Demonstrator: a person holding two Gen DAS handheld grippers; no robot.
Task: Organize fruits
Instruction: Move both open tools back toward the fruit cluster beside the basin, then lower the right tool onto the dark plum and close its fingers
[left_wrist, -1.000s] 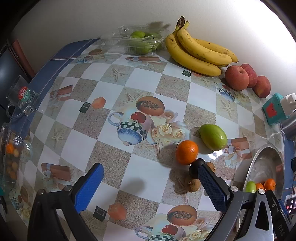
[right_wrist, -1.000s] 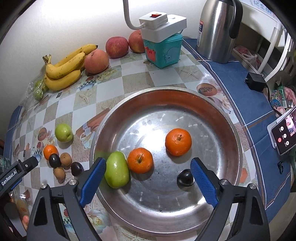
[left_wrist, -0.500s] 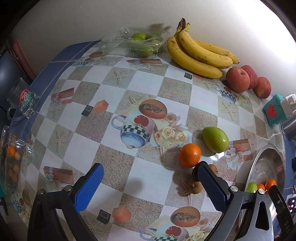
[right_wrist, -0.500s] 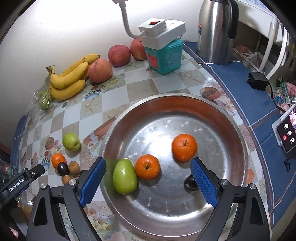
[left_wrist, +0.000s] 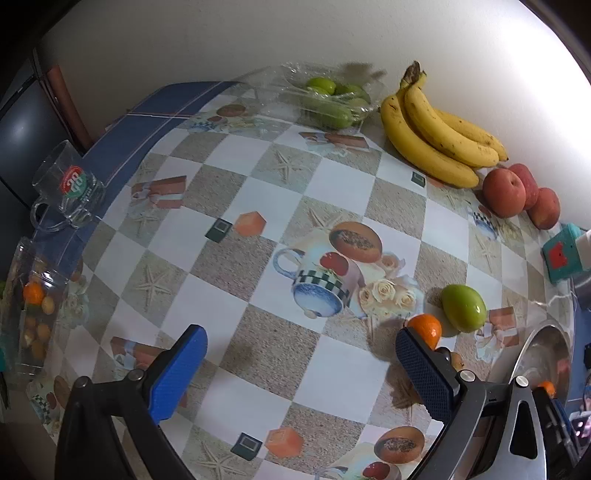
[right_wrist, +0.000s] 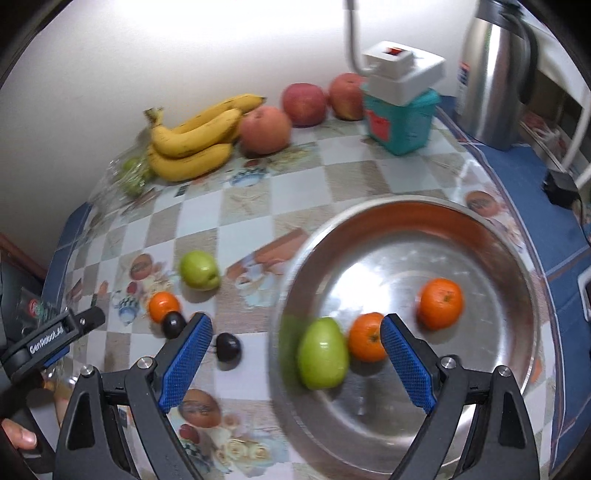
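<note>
A steel bowl (right_wrist: 487, 251) holds a green fruit (right_wrist: 323, 354) and two oranges (right_wrist: 365, 336) (right_wrist: 439, 303). My right gripper (right_wrist: 295, 330) hangs open over the bowl's left rim, holding nothing. On the table left of the bowl lie a green fruit (right_wrist: 199, 269), an orange (right_wrist: 164, 304) and two dark fruits (right_wrist: 173, 324) (right_wrist: 228, 346). My left gripper (left_wrist: 301, 352) is open over the patterned table. Its right fingertip stands just in front of the orange (left_wrist: 426, 328), next to the green fruit (left_wrist: 463, 307). The bowl's rim (left_wrist: 535, 343) shows at far right.
Bananas (right_wrist: 195, 142), red apples (right_wrist: 264, 129) and a bag of green fruit (left_wrist: 332, 99) line the wall. A teal box under a power strip (right_wrist: 400, 110) and a steel kettle (right_wrist: 498, 70) stand at the back right. A glass mug (left_wrist: 70, 192) sits at the table's left edge.
My right gripper has swung left, from over the bowl's middle to its left rim, and the dark fruit in the bowl is out of sight. My left gripper has drawn leftward; both stay open.
</note>
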